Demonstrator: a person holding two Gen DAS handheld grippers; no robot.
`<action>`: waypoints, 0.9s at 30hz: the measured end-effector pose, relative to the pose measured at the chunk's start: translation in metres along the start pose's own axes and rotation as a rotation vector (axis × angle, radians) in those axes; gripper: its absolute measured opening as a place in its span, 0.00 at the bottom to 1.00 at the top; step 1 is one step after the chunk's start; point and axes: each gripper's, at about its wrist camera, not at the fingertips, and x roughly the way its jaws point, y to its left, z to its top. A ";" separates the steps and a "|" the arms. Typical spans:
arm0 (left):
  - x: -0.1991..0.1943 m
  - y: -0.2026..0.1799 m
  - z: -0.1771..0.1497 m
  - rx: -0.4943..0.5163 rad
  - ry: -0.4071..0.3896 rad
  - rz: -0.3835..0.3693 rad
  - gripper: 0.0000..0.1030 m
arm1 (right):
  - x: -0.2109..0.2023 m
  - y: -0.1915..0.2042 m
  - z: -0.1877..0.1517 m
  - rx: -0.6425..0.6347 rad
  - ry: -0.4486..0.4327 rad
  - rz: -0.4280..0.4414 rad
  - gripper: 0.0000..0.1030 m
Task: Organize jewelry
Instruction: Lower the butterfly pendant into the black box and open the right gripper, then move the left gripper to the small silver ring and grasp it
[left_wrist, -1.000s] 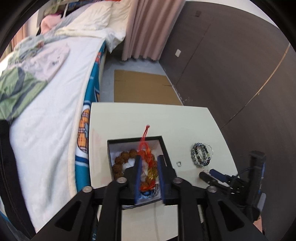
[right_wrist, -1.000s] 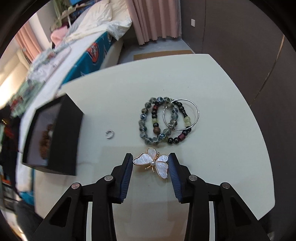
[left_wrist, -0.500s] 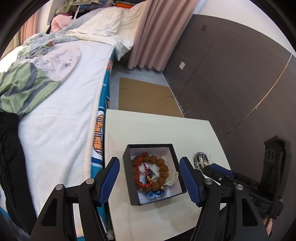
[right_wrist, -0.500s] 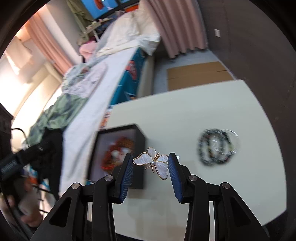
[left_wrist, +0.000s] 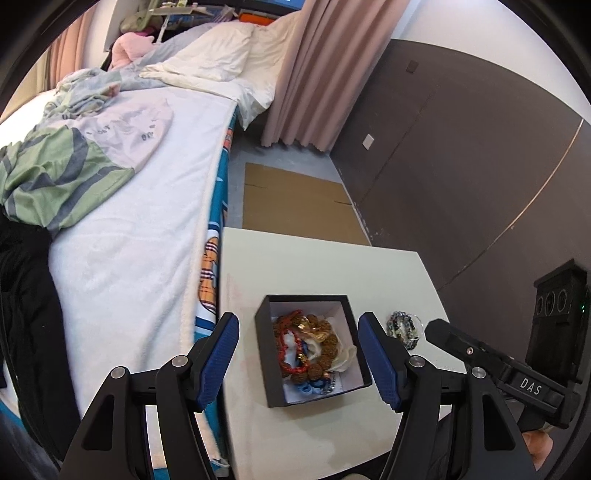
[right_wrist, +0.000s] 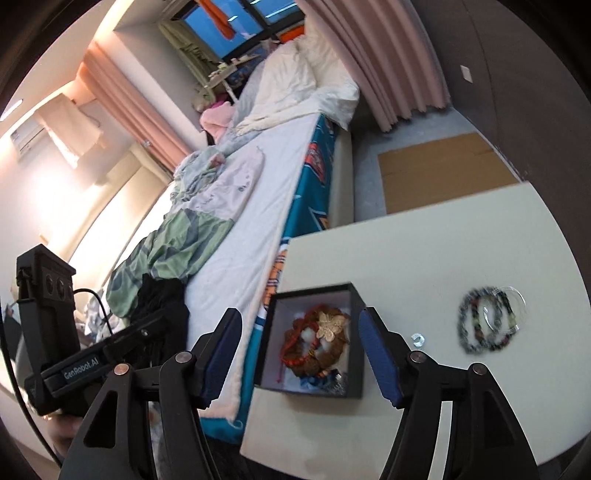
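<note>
Both hand-held tools hang over the black box (right_wrist: 314, 343) on the pale table (right_wrist: 443, 240), which stands hard against the bed (left_wrist: 122, 236). The right gripper (right_wrist: 301, 354) is spreading its jaws as I watch, with nothing between the blue pads (right_wrist: 378, 363) — the butterfly brooch (right_wrist: 330, 324) lies inside the box, on top of the brown bead bracelet (right_wrist: 325, 350) and the red cord (right_wrist: 291, 349). The left gripper (left_wrist: 297, 360) stands wide as well, empty, framing the same box from its side.

So 1 drop looks just finished. What is left sits out on the table to the right of the box: a cluster of beaded bracelets (right_wrist: 489, 319) with a thin clear bangle over them, and, between them and the box, a small silver ring (right_wrist: 418, 339) (tiny, and lying flat). I'd judge the next move is a swing over to that cluster, coming down low enough to pinch beads rather than skate across them. The ring will want a careful, square nip.
</note>
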 end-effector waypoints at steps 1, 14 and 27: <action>0.002 -0.002 -0.001 0.002 0.005 -0.007 0.66 | -0.003 -0.005 -0.002 0.010 -0.003 -0.007 0.64; 0.029 -0.057 -0.011 0.113 0.070 -0.033 0.66 | -0.052 -0.085 -0.013 0.190 -0.071 -0.085 0.68; 0.073 -0.107 -0.018 0.238 0.158 0.009 0.62 | -0.062 -0.143 -0.026 0.281 -0.104 -0.078 0.68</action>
